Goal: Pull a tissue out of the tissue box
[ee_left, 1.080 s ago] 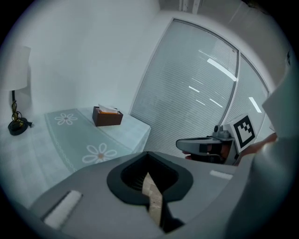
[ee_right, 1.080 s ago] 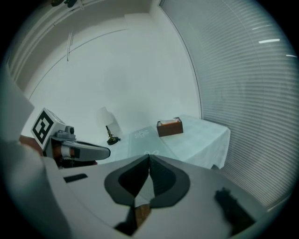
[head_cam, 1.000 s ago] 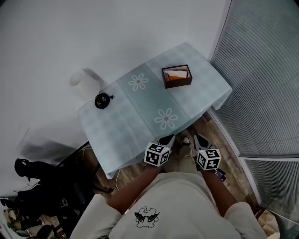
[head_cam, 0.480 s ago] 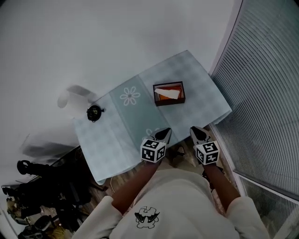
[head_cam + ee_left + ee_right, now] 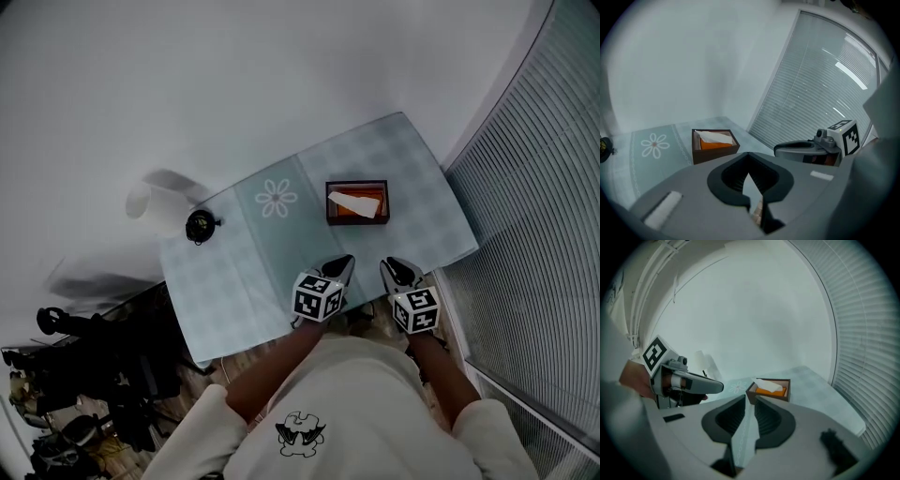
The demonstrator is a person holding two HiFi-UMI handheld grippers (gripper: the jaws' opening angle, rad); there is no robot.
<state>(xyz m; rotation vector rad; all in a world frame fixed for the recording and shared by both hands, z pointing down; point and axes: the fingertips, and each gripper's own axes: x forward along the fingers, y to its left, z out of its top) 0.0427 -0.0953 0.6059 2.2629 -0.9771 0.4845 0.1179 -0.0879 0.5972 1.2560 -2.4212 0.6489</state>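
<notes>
A brown tissue box [image 5: 356,217] stands on the table [image 5: 253,272] under a pale blue checked cloth, with a white tissue [image 5: 354,200] poking from its orange top. Both grippers hover over the table's near edge, short of the box and apart from it. My left gripper [image 5: 345,262] has its jaws together, nothing between them. The right gripper [image 5: 387,266] has its jaws opening, a narrow gap and nothing in it. The left gripper view shows the box [image 5: 715,150] ahead to the left; the right gripper view shows the box [image 5: 780,393] straight ahead.
A small black round object [image 5: 200,226] sits at the table's far left, beside a white cylinder [image 5: 157,201] against the wall. Window blinds [image 5: 544,234] run along the right side. Dark clutter [image 5: 84,375] lies on the floor at the lower left.
Both grippers have come forward from below the table's near edge to over it, closer to the tissue box. The box has not moved on the table.
</notes>
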